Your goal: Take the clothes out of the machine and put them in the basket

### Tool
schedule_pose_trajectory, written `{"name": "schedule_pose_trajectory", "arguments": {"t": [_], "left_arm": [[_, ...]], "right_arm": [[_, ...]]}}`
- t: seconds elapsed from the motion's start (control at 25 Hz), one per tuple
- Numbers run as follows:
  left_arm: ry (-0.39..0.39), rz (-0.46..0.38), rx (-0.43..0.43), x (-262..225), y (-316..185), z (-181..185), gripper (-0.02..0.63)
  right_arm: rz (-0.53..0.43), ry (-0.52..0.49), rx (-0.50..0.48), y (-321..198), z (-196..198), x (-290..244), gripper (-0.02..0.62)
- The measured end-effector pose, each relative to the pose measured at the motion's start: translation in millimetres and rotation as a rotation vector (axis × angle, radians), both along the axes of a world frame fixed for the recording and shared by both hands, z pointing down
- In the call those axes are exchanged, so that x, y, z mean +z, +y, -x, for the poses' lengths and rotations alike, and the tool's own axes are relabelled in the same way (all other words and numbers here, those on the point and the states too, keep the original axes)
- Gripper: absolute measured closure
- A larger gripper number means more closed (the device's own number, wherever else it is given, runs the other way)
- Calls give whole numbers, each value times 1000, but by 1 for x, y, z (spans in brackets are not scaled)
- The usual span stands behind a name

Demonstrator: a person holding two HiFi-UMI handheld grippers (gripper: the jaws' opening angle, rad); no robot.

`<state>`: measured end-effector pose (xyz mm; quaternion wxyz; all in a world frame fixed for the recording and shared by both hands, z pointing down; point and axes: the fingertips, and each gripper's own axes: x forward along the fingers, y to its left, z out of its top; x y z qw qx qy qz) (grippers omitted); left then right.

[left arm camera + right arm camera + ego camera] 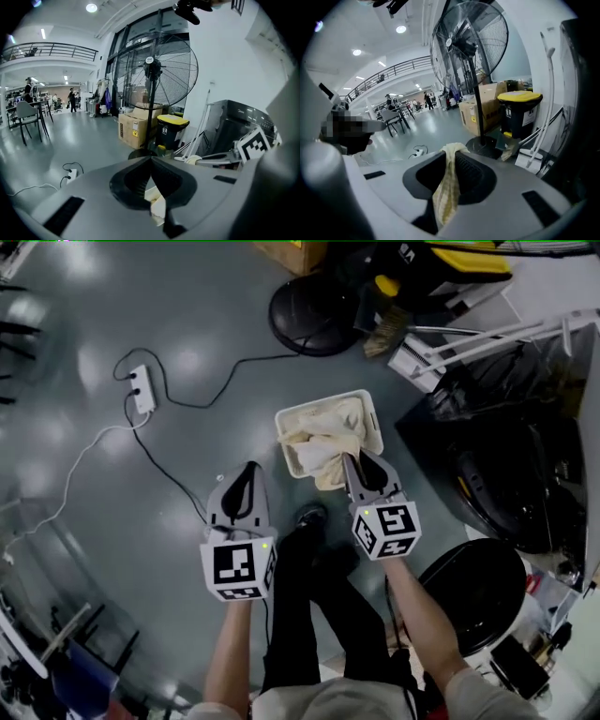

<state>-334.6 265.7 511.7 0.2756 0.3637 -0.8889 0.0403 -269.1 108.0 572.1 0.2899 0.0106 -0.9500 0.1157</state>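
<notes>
Clamping a pale yellow checked cloth (444, 187) in the right gripper (452, 152), pressing the jaws together on its bunched upper fold and letting the rest trail down between them toward the camera. Hanging those jaws just over the near rim of the white basket (373, 418), right above the cream clothes (323, 437) heaped inside it and spilling over that rim; not showing clearly where the held cloth ends and the heap begins. Carrying the left gripper (247, 470) empty, jaws meeting tip to tip with nothing between them, just left of the basket and level with the right jaws, over the bare grey floor (187, 315). Facing, well beyond both pairs of jaws, a tall pedestal fan (154, 70), a cardboard box (132, 130) and a black bin with a yellow lid (171, 123). Showing a dark machine (234, 129) off to the right of the left jaws. Leaving a white power strip (142, 390) and its cords lying well off to the left of the left jaws. Reaching forward with both bare forearms, dark trousers (319, 615) directly behind the two pairs of jaws.
</notes>
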Motion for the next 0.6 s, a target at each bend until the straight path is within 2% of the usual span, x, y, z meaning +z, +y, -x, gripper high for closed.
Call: {"name": "schedule_pose_trajectory", "arguments": {"t": [0.32, 0.6], "left_arm": [[43, 23, -14, 84, 15, 9, 586], [104, 38, -2, 137, 13, 2, 586]], "right_arm": [[-1, 93, -39, 13, 33, 137, 518], [-27, 263, -85, 15, 33, 263, 514]]}}
